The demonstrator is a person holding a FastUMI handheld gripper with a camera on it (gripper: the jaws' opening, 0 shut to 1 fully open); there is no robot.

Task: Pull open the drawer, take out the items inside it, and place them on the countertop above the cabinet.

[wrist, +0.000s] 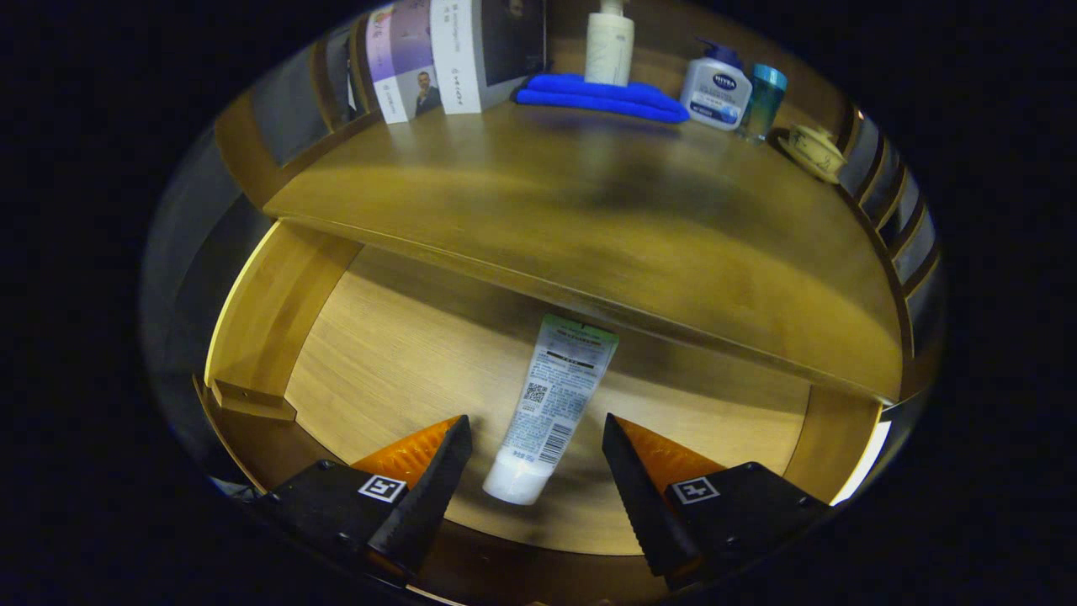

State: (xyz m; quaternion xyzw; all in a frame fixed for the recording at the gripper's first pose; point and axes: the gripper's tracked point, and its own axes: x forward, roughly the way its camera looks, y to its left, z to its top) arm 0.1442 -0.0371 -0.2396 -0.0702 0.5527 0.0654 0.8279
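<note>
Setting: Wooden cabinet furniture under warm light, its pulled-out wooden drawer open below a polished brown wooden countertop.

Gripper: one two-finger gripper points down into the open drawer from above its front edge; the jaws stand wide apart and hold nothing.

Fingers: two, one on each side of the tube's cap end, neither touching it.

Drawer contents: one white plastic squeeze tube with printed text, a barcode and a green band at its crimped end. It lies flat on the pale wood-grain drawer floor, white cap toward the gripper and between the fingertips, crimped end reaching back to the shadow under the countertop's lip.

Drawer walls: two side walls show, left and right of the floor.

Countertop, middle: bare wood, blurred, with a dark shadow patch.

Countertop, back centre: one folded bright blue cloth, with one cream pump bottle standing upright on it.

Countertop, back right: one white pump bottle with a dark blue pump and label, just beside it one teal translucent cylindrical bottle; further right, near the edge, one pale round ceramic lidded dish.

Countertop, back left: two upright printed boxes or books side by side, one purple-and-white, one white-and-grey.

Surround: slatted wooden rails rise at the countertop's sides.
</note>
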